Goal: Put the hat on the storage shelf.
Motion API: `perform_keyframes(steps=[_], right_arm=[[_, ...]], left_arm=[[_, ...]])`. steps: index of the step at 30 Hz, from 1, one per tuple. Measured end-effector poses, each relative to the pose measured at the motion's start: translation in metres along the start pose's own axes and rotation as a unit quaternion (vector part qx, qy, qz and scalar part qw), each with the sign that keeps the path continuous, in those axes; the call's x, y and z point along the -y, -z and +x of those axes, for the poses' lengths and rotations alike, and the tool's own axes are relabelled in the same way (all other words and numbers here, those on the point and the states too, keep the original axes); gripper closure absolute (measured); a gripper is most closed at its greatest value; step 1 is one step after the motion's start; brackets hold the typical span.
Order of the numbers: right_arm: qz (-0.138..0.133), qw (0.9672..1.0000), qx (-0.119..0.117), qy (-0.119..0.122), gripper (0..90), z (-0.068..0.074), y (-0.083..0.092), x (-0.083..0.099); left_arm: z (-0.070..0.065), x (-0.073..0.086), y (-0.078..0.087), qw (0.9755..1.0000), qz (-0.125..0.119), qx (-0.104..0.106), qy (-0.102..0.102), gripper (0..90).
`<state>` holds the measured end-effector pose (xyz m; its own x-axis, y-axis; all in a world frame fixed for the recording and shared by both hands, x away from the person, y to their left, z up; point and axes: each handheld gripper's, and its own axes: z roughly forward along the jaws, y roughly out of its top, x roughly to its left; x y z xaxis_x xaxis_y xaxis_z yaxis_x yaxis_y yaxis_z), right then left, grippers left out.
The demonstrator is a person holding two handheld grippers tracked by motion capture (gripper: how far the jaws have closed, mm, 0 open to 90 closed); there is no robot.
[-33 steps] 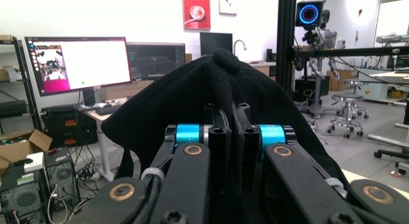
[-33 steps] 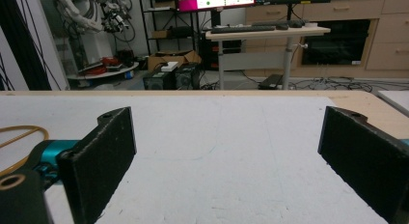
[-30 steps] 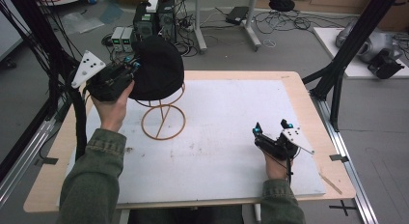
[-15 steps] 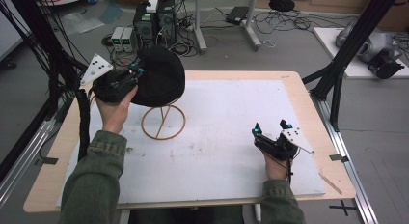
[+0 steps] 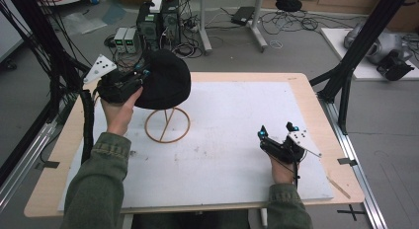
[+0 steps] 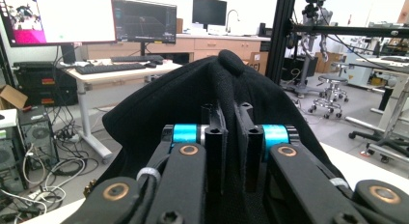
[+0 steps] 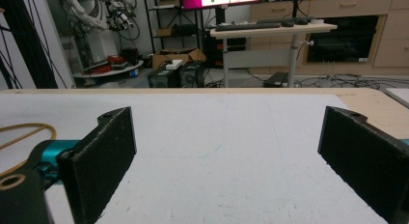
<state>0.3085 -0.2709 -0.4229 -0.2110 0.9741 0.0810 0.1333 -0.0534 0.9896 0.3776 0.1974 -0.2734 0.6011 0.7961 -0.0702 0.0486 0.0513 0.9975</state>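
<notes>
Sleeves of olive green come in at six o'clock of the high view, one forearm to each gripper. Nearest, at four o'clock on the white mat (image 5: 237,140), the right gripper (image 5: 276,133) rests low in the person's hand, its jaws spread wide with nothing between them; in the right gripper view the two black pads (image 7: 103,156) stand far apart over bare mat. Farther in, at about ten o'clock, a wire hat stand (image 5: 167,124) sits on the mat, its round base ring flat on the surface. Above it the black beanie (image 5: 165,83) is held up by the left gripper (image 5: 143,76), which comes at it from nine o'clock. In the left gripper view the jaws pinch a fold of the beanie's knit (image 6: 226,89); they have just been easing apart slightly, yet the cloth remains clamped between them.
</notes>
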Motion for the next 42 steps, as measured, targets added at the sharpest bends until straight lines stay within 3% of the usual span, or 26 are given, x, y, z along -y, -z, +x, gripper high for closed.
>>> perform_keyframes(steps=[6,11,18,24,27,33,36,42], right_arm=[[-0.001,1.0000,-0.002,-0.002,5.2,0.000,0.000,0.000],[-0.002,1.0000,-0.001,-0.001,5.2,0.000,0.000,0.000],[-0.007,1.0000,0.004,-0.001,5.2,0.000,0.001,-0.001],[-0.008,0.9999,0.004,-0.009,5.3,0.000,0.003,-0.003],[-0.009,0.9999,0.003,-0.010,5.3,0.000,0.004,-0.004],[-0.007,0.9999,0.003,-0.010,5.2,0.001,0.005,-0.004],[-0.014,0.9999,0.005,-0.001,5.3,0.001,0.006,-0.004],[0.001,1.0000,0.005,-0.007,5.3,0.003,0.005,-0.005]], left_arm=[[0.000,0.002,-0.002,0.9998,0.012,-0.012,0.008,71.5],[0.002,0.006,0.001,0.9996,0.002,-0.020,0.022,55.3],[0.001,0.006,0.009,0.9983,-0.030,-0.049,0.007,33.9],[0.002,0.008,0.015,0.9964,-0.025,-0.080,-0.004,20.0],[0.005,0.007,0.020,0.9970,-0.023,-0.074,0.006,17.2],[0.005,0.010,0.038,0.9963,-0.033,-0.079,0.000,14.9],[0.008,0.014,0.050,0.9958,-0.045,-0.080,0.007,14.8],[0.010,0.020,0.065,0.9926,-0.047,-0.111,-0.002,14.8]])
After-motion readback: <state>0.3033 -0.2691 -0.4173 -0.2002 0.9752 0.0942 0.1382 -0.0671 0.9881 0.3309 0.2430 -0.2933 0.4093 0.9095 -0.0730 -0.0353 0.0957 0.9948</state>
